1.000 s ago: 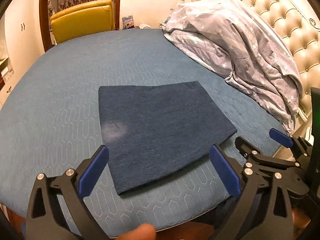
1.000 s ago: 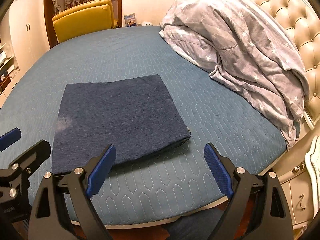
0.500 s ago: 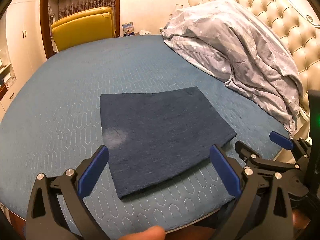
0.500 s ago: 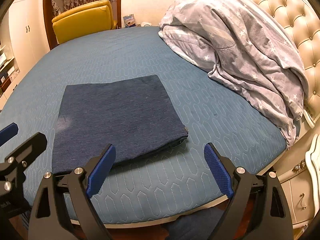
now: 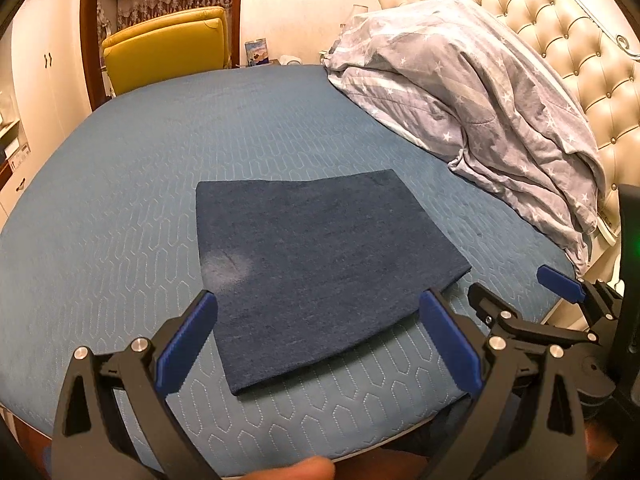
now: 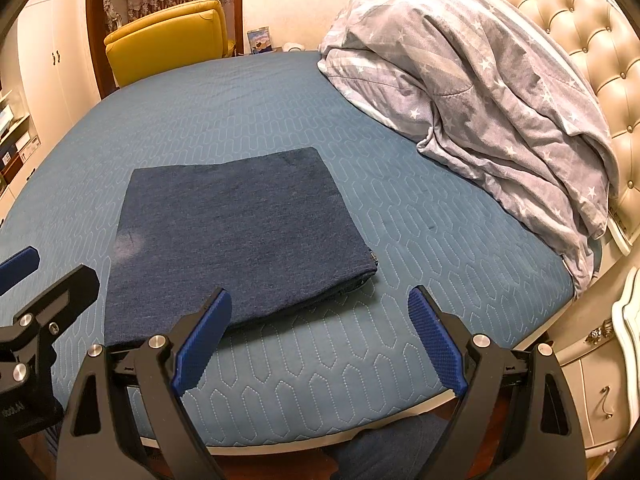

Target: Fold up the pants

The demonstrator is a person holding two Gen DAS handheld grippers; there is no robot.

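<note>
Both tools, the left gripper [image 5: 316, 344] and right gripper [image 6: 320, 338], hang spread wide and empty above the near edge of a blue bed [image 6: 400, 220], folded dark-blue pants [image 5: 320, 264] lying flat at 12 o'clock.

bed [image 6: 280, 104] – teal quilted cover | folded pants [image 6: 240, 236] flat | duvet [image 6: 480, 92], perhaps over pillows

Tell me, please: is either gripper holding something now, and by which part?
Nothing is held. The left gripper and the right gripper both have open jaws, and the folded pants lie free on the bed.
</note>
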